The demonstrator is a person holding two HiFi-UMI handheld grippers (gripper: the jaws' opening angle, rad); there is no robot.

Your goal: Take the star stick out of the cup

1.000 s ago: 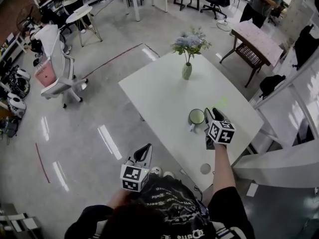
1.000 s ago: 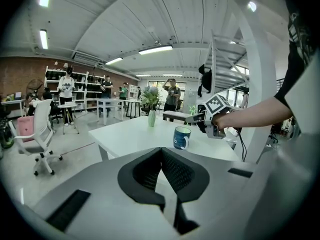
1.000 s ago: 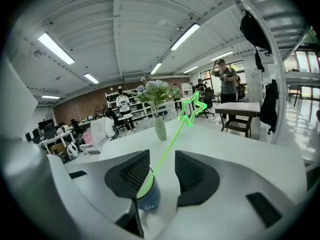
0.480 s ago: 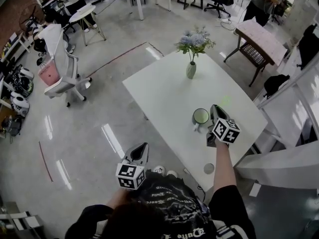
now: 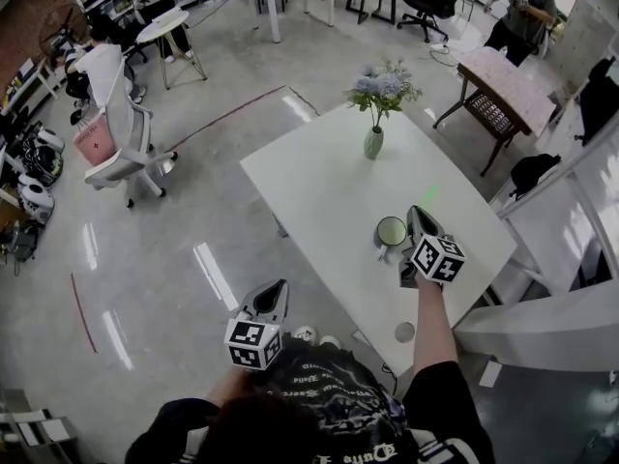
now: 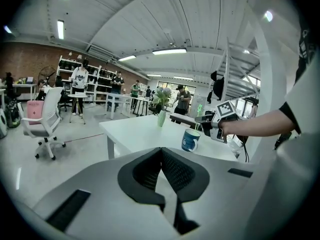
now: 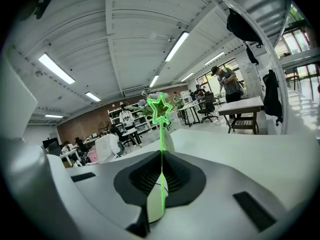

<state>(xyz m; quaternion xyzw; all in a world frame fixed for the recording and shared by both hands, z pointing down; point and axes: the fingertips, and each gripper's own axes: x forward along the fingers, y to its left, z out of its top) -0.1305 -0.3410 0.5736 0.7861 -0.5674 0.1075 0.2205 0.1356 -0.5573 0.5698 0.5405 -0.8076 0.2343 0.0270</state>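
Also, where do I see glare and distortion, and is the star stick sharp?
Head view: bright glare streaks on the floor, room curved at the edges. Right gripper view: heavy fisheye, dark corners, star stick sharp and glowing green. Left gripper view: same fisheye, cup clear.

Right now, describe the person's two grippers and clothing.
The left gripper and right gripper match: pale grey shells, black ribbed tongs, each carrying a cube of black-and-white square markers. The person wears a black short-sleeved top with white lettering.
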